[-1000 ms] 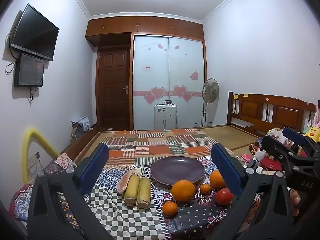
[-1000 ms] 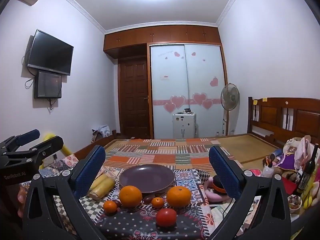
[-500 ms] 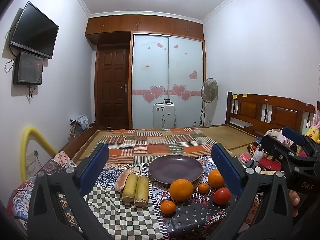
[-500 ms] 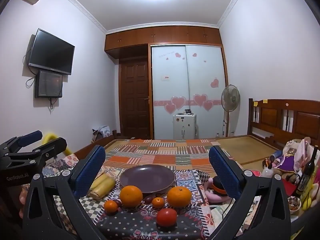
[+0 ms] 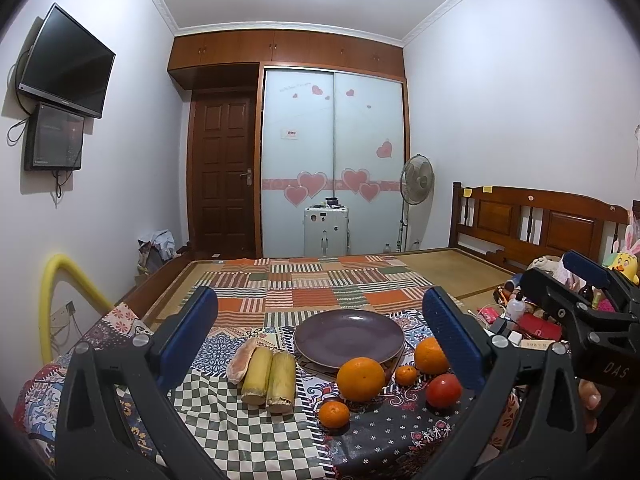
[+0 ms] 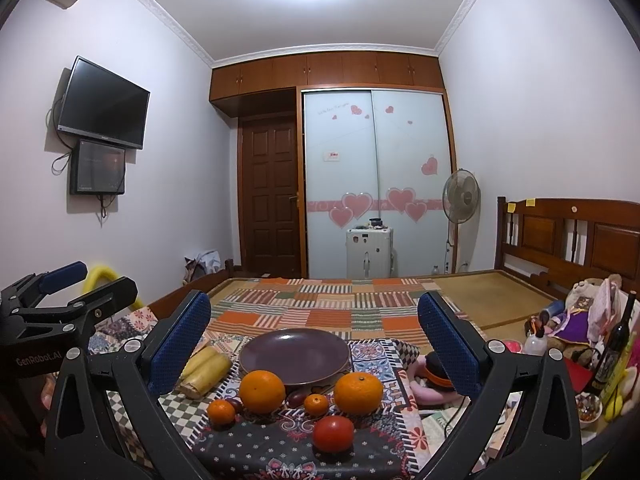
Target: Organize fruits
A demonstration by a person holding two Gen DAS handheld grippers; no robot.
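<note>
Fruits sit bunched on the patterned cloth over the bed [image 6: 400,312], none yet on the plate. Nearest is the tomato [image 6: 333,433]; behind it a small mandarin [image 6: 221,412] at left, another mandarin [image 6: 316,404] in the middle, and two big oranges [image 6: 262,391] [image 6: 358,393] either side. Corn cobs [image 5: 269,376] lie to the left, and the empty purple plate [image 6: 294,355] is just beyond. Over the last second almost nothing has shifted: both views have only lifted slightly. The left gripper [image 5: 320,340] and right gripper [image 6: 314,344] hang back, spread wide and holding nothing, so sorting has not begun, I'd say.
</note>
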